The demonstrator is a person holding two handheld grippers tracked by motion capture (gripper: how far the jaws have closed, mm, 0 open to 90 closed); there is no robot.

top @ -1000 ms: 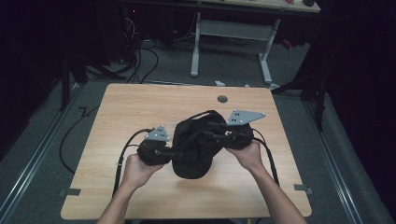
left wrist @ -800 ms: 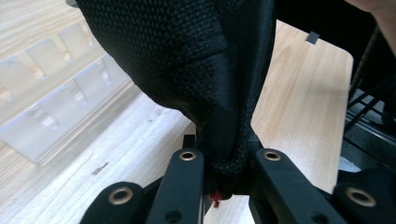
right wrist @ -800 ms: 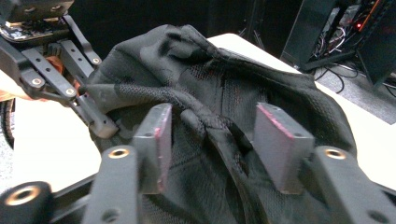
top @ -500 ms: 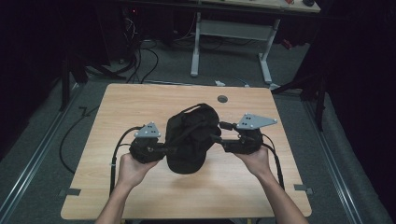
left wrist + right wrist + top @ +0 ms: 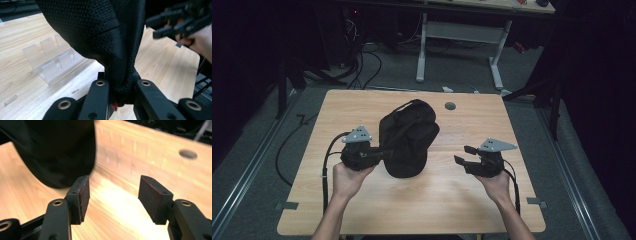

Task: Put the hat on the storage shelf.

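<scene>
- Bag (image 5: pixel 408 137), black and soft, sits near the middle of the wooden counter (image 5: pixel 452 200), leaning toward the left hand-held gripper (image 5: pixel 371 154), which meets it at its lower left side.
- Left hand-held gripper: in the left gripper view its jaws are pressed together on a fold of the bag's woven fabric (image 5: pixel 117 50), and the cloth bunches up between them and rises out of the top of that view. A person's left hand (image 5: pixel 343 180) grips the body, with a grey plate on top and a black cable looping off to the left.
- Clear plastic stand (image 5: pixel 53 62) lies on the counter beside the bag in the left gripper view.
- Right hand-held gripper (image 5: pixel 465 156): well apart from the bag, to its right, low over bare wood. Its jaws have just been opening and now stand apart with nothing between the dark red pads (image 5: pixel 84 195); the bag's edge shows blurred beyond the left jaw.
- Small dark hole (image 5: pixel 450 106) sits in the counter behind the bag.
</scene>
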